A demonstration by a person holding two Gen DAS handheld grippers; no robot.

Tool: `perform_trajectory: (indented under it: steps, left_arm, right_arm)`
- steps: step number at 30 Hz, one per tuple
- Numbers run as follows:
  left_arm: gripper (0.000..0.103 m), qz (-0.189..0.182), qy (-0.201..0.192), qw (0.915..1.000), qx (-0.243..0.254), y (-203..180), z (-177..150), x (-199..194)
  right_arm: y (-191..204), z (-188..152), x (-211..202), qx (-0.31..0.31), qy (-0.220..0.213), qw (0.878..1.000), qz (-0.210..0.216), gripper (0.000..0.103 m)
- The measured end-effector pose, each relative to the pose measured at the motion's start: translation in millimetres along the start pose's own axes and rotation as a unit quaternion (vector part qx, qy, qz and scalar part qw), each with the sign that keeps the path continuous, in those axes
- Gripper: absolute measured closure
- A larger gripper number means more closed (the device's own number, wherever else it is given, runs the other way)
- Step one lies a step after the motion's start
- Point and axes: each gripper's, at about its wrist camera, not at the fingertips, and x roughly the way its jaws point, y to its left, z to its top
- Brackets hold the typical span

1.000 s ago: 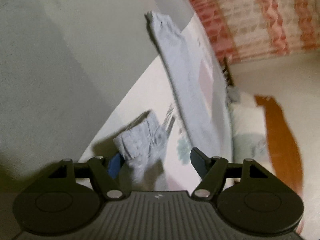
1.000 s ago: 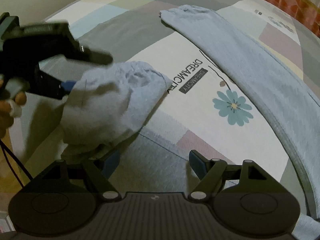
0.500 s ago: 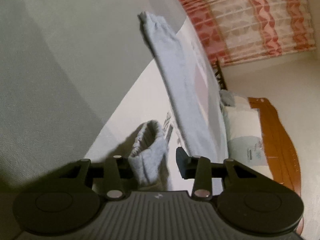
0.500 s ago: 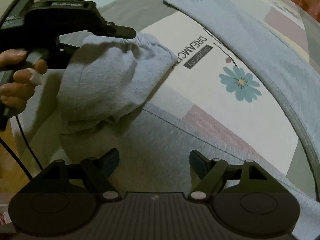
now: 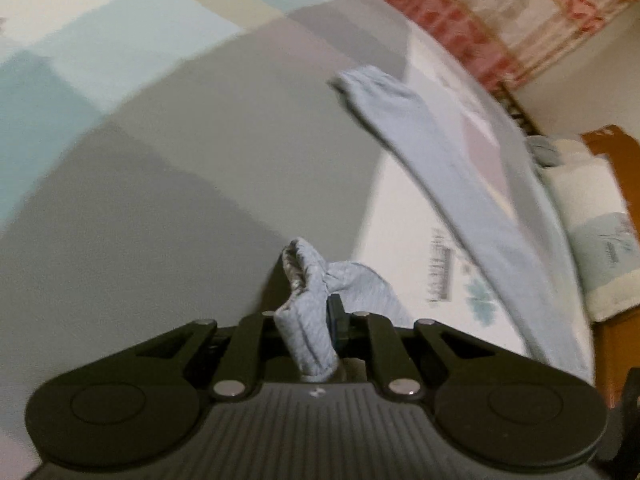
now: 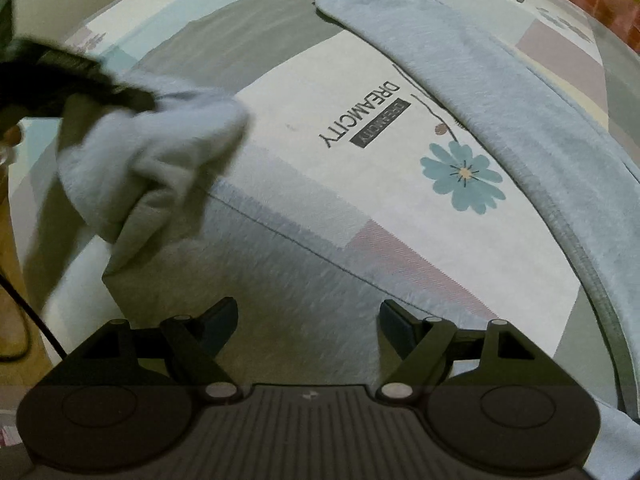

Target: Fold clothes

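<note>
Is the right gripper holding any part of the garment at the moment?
No: the right gripper is open above the garment, nothing between its fingers, in the right wrist view.

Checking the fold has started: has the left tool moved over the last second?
Yes. The left tool, shut on the sweatpants cuff, has carried it across the bedsheet toward the DREAMCITY print in the right wrist view.

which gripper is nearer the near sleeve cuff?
Left. The left gripper is clamped on the sleeve cuff; the right gripper hovers open over the garment body, apart from it.
</note>
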Motion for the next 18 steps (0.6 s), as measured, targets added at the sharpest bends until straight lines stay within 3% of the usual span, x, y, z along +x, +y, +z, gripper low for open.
perform_trajectory:
  steps: [16, 18]
  left_arm:
    - [0.092, 0.114, -0.014, 0.9930, -0.025, 65.3, -31.9, -67.8]
    - [0.092, 0.117, -0.006, 0.9930, -0.017, 69.9, -33.6, -57.8]
  right_arm:
    - [-0.2, 11.6, -0.8, -0.021, 0.000, 1.000, 0.000, 0.021]
    - [-0.6, 10.7, -2.5, -0.027, 0.003, 1.000, 0.009, 0.021]
